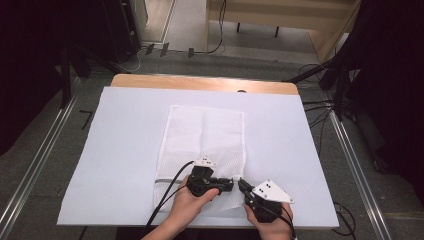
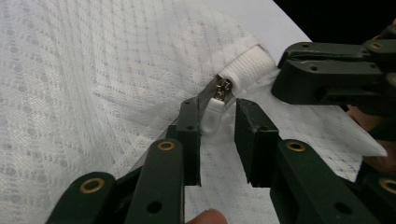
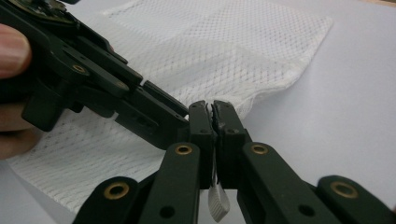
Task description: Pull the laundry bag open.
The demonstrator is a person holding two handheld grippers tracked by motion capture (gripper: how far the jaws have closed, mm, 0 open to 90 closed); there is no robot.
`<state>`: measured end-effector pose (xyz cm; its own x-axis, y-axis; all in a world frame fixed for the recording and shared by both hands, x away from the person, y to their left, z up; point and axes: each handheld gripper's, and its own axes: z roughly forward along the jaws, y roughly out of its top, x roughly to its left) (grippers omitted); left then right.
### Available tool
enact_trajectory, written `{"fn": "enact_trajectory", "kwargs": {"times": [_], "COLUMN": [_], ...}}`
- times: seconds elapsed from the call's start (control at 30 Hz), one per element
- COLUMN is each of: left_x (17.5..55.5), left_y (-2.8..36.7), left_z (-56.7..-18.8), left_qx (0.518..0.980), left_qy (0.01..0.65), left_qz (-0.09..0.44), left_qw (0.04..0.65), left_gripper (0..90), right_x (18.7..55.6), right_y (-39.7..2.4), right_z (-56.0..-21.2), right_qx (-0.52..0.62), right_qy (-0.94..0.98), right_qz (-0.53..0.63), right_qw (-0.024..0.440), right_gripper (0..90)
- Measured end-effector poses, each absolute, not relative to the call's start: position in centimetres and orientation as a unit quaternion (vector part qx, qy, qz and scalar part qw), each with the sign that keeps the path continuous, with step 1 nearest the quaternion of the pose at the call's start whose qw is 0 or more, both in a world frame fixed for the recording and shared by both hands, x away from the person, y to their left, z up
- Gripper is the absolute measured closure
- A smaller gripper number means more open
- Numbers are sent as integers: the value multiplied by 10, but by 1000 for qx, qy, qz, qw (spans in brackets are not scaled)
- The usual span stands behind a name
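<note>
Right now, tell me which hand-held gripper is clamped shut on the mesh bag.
The right hand-held gripper: its jaws pinch the mesh bag's edge. The left hand-held gripper is open around the zipper pull.

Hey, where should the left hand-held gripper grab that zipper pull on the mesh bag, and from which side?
Grip the white pull tab hanging off the metal slider, not the slider itself. It is flat and points back between the left hand-held gripper jaws, so close from straight behind. The right hand-held gripper already pinches the mesh bag edge.

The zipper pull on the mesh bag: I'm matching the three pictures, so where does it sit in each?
High view: too small to make out, between the grippers near the mesh bag's near edge.
Left gripper view: zipper pull centre, between open jaws.
Right gripper view: hidden.
Shared landmark: the bag's white corner tab.
</note>
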<state>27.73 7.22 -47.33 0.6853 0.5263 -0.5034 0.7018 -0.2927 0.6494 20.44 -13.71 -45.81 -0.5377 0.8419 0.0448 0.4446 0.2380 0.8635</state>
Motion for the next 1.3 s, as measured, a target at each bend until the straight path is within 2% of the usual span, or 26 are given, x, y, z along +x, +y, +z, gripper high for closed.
{"fn": "enact_trajectory", "kwargs": {"times": [0.33,0.6,0.73,1.3], "left_x": [277,279,280,278], "left_y": [78,76,76,77], "left_z": [-468,-471,-472,-470], "left_qx": [788,784,784,803], "left_qy": [379,386,391,383], "left_qz": [-120,-124,-120,-85], "left_qw": [471,470,467,449], "left_gripper": [776,775,820,876], "right_x": [206,205,205,205], "right_y": [-137,-136,-136,-136], "right_z": [-461,-460,-460,-455], "right_qx": [432,429,426,434], "right_qy": [757,758,759,759], "right_qz": [434,436,438,428], "right_qw": [227,226,225,228], "right_gripper": [888,888,888,900]}}
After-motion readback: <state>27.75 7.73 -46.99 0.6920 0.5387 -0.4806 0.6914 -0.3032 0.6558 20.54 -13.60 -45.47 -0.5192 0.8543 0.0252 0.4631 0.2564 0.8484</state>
